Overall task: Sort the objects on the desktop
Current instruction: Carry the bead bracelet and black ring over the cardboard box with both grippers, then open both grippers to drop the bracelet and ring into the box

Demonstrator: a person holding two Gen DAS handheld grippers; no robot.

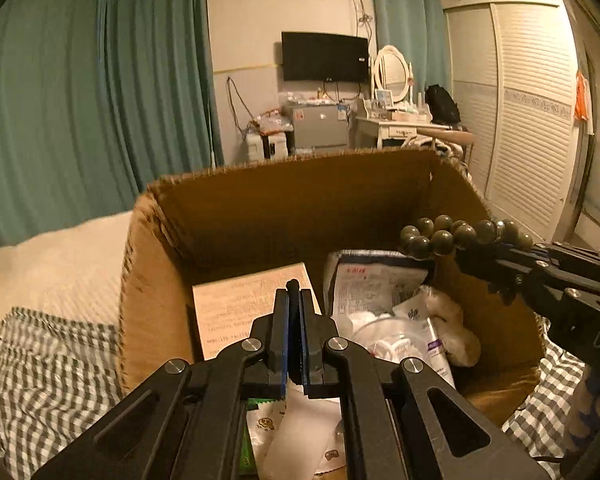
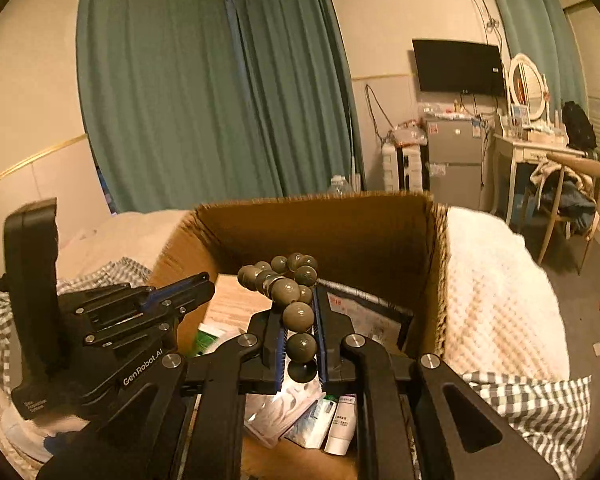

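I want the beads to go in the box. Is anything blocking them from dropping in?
Nothing visible blocks them. The right tool grips the bead string above the open cardboard box. Beneath lie only things already in the box, such as a white tube. The left tool is off to one side.

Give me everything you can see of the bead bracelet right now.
The bead bracelet is a string of round, glossy, dark olive-grey beads. The right claw is shut on it, pads pinching several beads in a row; the rest bunches loosely beyond the fingertips. It hangs in the air above the open cardboard box, touching nothing else.
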